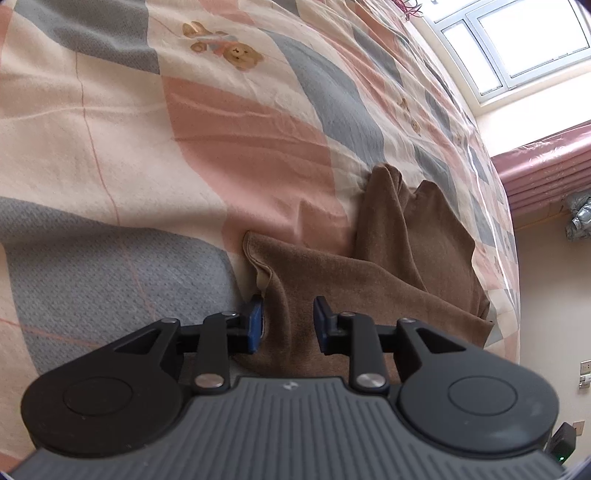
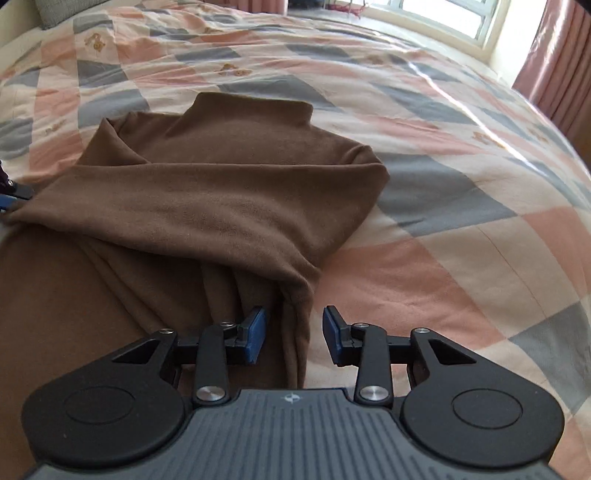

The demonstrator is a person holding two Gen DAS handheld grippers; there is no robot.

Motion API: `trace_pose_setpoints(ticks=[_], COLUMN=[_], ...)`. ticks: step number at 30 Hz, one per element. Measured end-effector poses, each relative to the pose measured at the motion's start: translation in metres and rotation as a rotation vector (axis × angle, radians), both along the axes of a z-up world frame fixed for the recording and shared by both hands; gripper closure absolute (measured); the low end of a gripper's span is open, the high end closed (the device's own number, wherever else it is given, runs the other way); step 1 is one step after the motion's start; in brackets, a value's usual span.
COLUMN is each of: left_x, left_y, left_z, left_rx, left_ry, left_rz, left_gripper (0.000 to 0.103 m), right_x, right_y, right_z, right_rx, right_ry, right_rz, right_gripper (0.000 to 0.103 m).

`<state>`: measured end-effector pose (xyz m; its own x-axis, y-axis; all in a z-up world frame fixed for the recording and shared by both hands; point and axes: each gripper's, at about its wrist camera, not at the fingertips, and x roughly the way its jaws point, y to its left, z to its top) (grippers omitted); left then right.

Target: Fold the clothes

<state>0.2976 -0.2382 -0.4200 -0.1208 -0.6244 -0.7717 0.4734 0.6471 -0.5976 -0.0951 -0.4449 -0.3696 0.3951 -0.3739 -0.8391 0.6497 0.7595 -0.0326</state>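
A brown long-sleeved top (image 2: 221,192) lies on a patchwork bedspread (image 2: 461,229), with one sleeve folded across its body. In the right wrist view my right gripper (image 2: 294,334) is open, its blue pads on either side of the garment's right side edge. My left gripper (image 1: 288,323) is open too, straddling the brown top (image 1: 332,273) near the sleeve cuff (image 1: 258,254), its left pad close to the fabric edge. A bit of the left gripper (image 2: 11,195) shows at the far left of the right wrist view, at the sleeve end.
The bedspread (image 1: 147,147) has pink, grey and cream squares with teddy bear prints (image 1: 225,44). A window (image 1: 517,44) and pink curtain (image 1: 546,166) stand beyond the bed's edge. A grey pillow (image 2: 62,11) lies at the far corner.
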Motion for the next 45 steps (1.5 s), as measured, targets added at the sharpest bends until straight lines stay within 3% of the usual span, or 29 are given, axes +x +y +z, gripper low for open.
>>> trace_pose_setpoints(ticks=[1,3,7,11,14,16,18,20,24,26,27,28,30,33,37,39,41,42,45], left_x=[-0.001,-0.004,-0.008,-0.005,-0.005,-0.011,-0.021,-0.030,-0.040,-0.041,-0.041,-0.042,-0.052,-0.106,-0.207,-0.240,-0.248,-0.245,-0.215], left_y=[-0.002,-0.005,-0.009,0.005,0.028,0.041,0.047,0.044,0.032,0.028,0.024,0.015,-0.012,-0.060,-0.100,-0.107,-0.110,-0.111,-0.102], left_z=[0.002,0.006,0.007,0.004,0.016,0.022,0.021,0.014,-0.009,-0.008,-0.004,0.003,0.027,0.064,0.054,0.027,0.019,0.022,0.055], left_rx=[-0.001,0.000,0.020,0.031,0.016,-0.013,-0.050,-0.059,-0.044,-0.027,-0.004,0.032,0.105,0.139,0.108,0.150,0.142,0.126,0.014], left_ry=[-0.005,-0.024,-0.042,0.003,0.061,0.125,0.200,0.235,0.275,0.244,0.201,0.128,-0.108,-0.575,-1.022,-1.121,-1.136,-1.107,-0.891], left_rz=[-0.012,-0.044,-0.069,0.012,0.125,0.205,0.267,0.302,0.412,0.447,0.440,0.394,0.211,-0.192,-0.751,-0.941,-0.970,-0.956,-0.822], left_gripper=[0.082,0.087,0.087,0.082,0.065,0.045,0.031,0.030,0.035,0.056,0.080,0.092,0.094,0.094,0.089,0.087,0.091,0.090,0.082], right_x=[-0.004,-0.024,-0.073,-0.078,-0.082,-0.080,-0.071,-0.054,-0.018,-0.003,0.001,0.002,-0.006,-0.019,-0.032,-0.034,-0.036,-0.036,-0.035], right_y=[-0.005,-0.022,-0.050,-0.057,-0.048,-0.040,-0.034,-0.028,-0.023,-0.021,-0.021,-0.022,-0.024,-0.026,-0.027,-0.028,-0.030,-0.030,-0.031], right_z=[-0.002,-0.008,-0.036,-0.025,-0.004,0.009,0.019,0.024,0.019,0.008,0.001,-0.004,-0.008,-0.010,-0.015,-0.013,-0.008,-0.004,0.009], right_rx=[0.029,0.126,0.370,0.376,0.308,0.272,0.262,0.247,0.251,0.259,0.269,0.284,0.311,0.349,0.387,0.398,0.392,0.382,0.354], right_ry=[-0.028,-0.084,-0.234,-0.196,-0.188,-0.233,-0.294,-0.355,-0.435,-0.377,-0.335,-0.317,-0.339,-0.358,-0.352,-0.360,-0.369,-0.373,-0.396], right_rz=[-0.051,-0.213,-0.536,-0.551,-0.551,-0.540,-0.514,-0.455,-0.335,-0.295,-0.287,-0.289,-0.302,-0.331,-0.345,-0.344,-0.338,-0.333,-0.304], right_gripper=[0.100,0.099,0.103,0.100,0.089,0.087,0.081,0.080,0.078,0.078,0.078,0.078,0.078,0.078,0.078,0.078,0.075,0.072,0.068])
